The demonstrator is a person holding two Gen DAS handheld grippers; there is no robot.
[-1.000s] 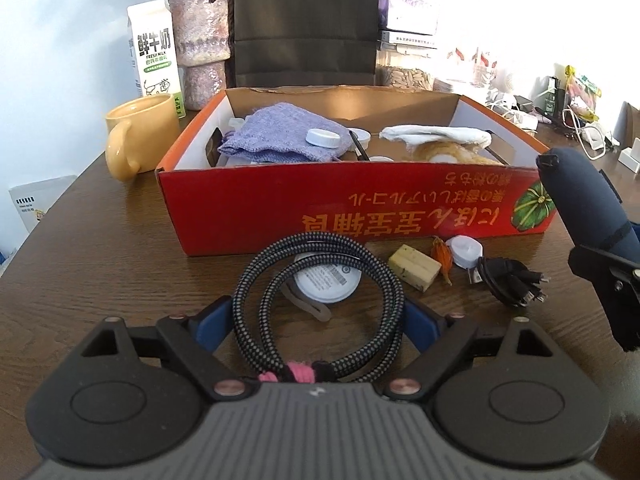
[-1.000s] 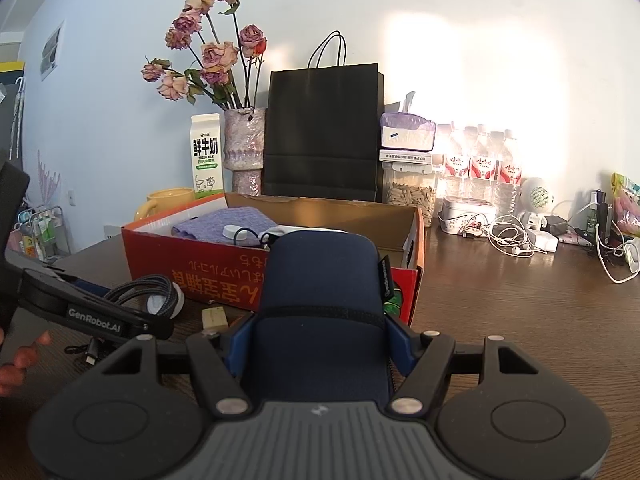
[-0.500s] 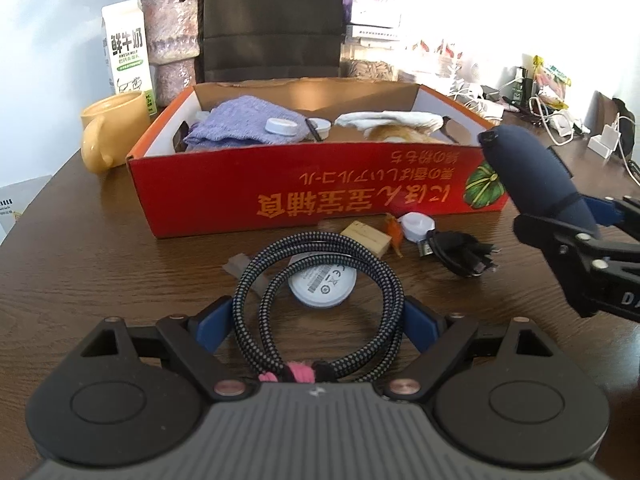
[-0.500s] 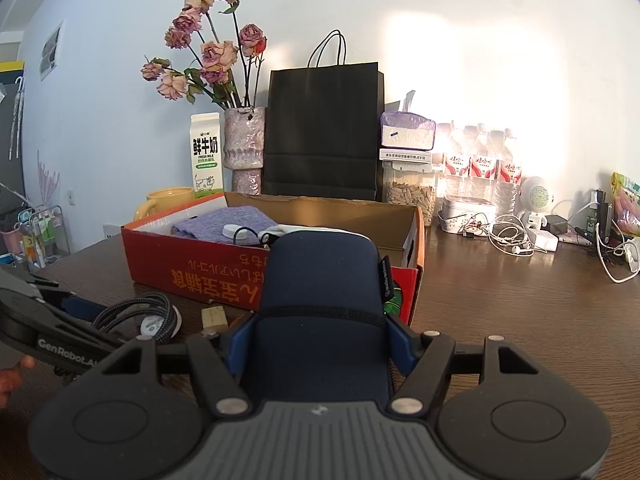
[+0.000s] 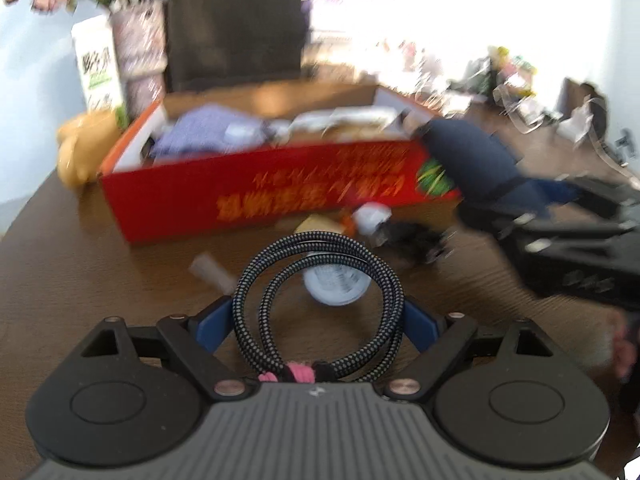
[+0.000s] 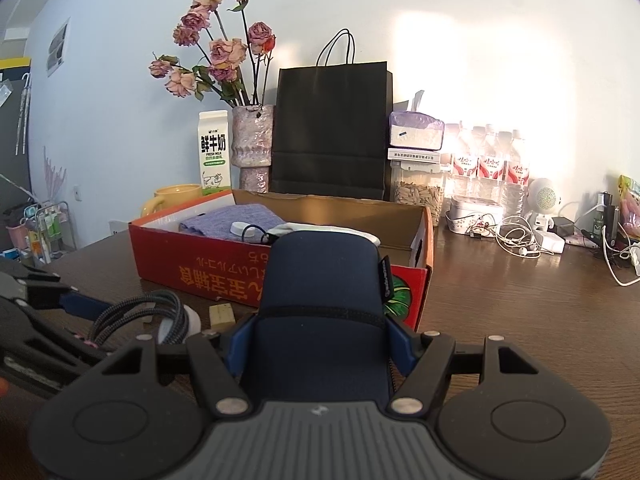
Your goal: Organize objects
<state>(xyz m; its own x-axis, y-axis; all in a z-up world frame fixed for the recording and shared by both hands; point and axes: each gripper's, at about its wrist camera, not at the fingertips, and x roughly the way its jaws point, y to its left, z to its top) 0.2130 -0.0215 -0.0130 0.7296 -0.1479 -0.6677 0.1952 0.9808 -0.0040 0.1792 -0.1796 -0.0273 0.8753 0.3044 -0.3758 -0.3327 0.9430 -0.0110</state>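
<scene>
A: Fingers [image 5: 214,320] of the left gripper [image 5: 318,320] clamp a coiled braided cable [image 5: 318,292], black-and-white weave, bound by a pink tie, low in the frame's centre.
B: And the right gripper [image 6: 316,344]?
A: Its blue pads squeeze a navy fabric pouch [image 6: 320,300], rounded on top with a dark band across, at centre frame.
B: Behind them?
A: Mid-frame, a red cardboard box [image 6: 224,268] with a lilac cloth [image 6: 228,220] on the wooden table [image 6: 520,320].
</scene>
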